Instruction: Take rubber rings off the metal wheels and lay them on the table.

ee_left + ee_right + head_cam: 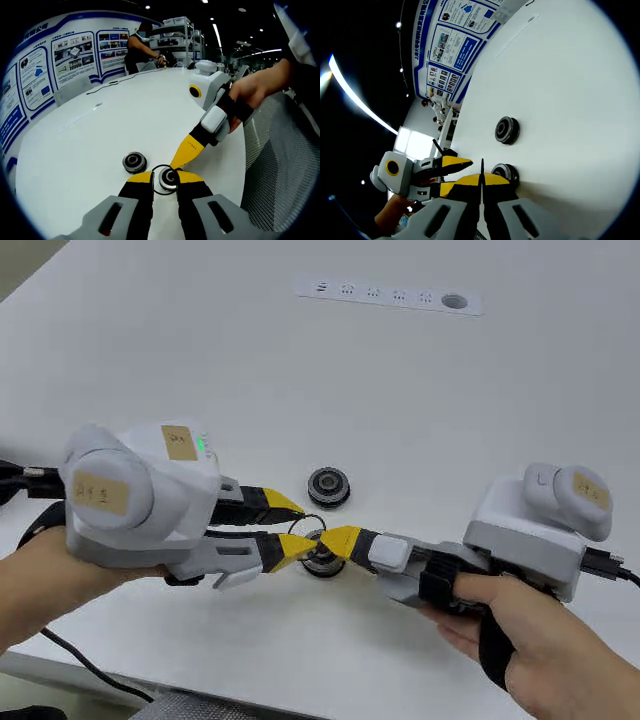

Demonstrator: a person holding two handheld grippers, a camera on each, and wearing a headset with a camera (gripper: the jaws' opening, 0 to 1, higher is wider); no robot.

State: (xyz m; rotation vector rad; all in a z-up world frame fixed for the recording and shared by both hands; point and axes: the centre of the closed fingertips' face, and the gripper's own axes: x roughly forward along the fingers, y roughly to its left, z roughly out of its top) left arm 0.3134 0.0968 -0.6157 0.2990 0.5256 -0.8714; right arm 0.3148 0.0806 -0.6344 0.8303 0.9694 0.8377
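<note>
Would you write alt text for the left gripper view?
Jaws of the left gripper flank a metal wheel whose rubber ring sits loose around it. The right gripper reaches from the right to the ring; a second wheel lies beside.

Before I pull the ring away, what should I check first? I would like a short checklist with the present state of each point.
1. Right tool shut on the rubber ring: ok.
2. Rubber ring free of the near wheel: not ok, it loops loosely around it.
3. Left tool has a jaw on each side of the near wheel: ok.
4. Left tool holds the near wheel firmly: cannot tell.
5. Far wheel apart from both tools: ok.
6. Bare table nearby for laying the ring: ok.
</note>
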